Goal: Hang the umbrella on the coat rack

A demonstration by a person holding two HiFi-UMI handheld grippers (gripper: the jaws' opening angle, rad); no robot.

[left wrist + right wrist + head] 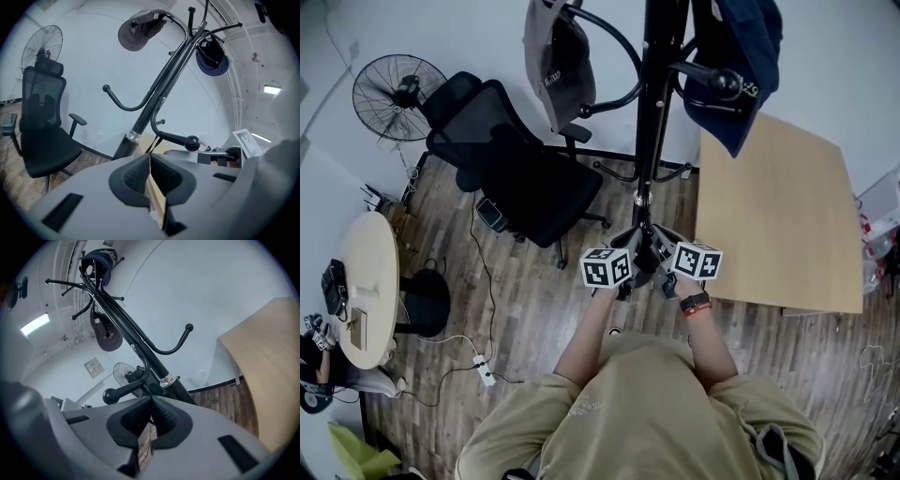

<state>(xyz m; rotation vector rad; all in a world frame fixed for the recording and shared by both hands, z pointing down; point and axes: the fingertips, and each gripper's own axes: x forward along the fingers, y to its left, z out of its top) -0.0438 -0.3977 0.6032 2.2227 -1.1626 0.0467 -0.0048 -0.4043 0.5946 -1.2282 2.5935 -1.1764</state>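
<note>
Presently | hanging step, likely: your left gripper (150, 157) pinches thin dark strap (153, 146) at ball-tipped hook (180, 139) of black metal coat rack (157, 101) | right gripper (151, 400) closed, empty | next: seat loop, release.

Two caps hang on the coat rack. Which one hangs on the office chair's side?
The grey cap: it hangs above the black office chair, whereas the navy cap hangs on the opposite side, over the wooden table.
</note>
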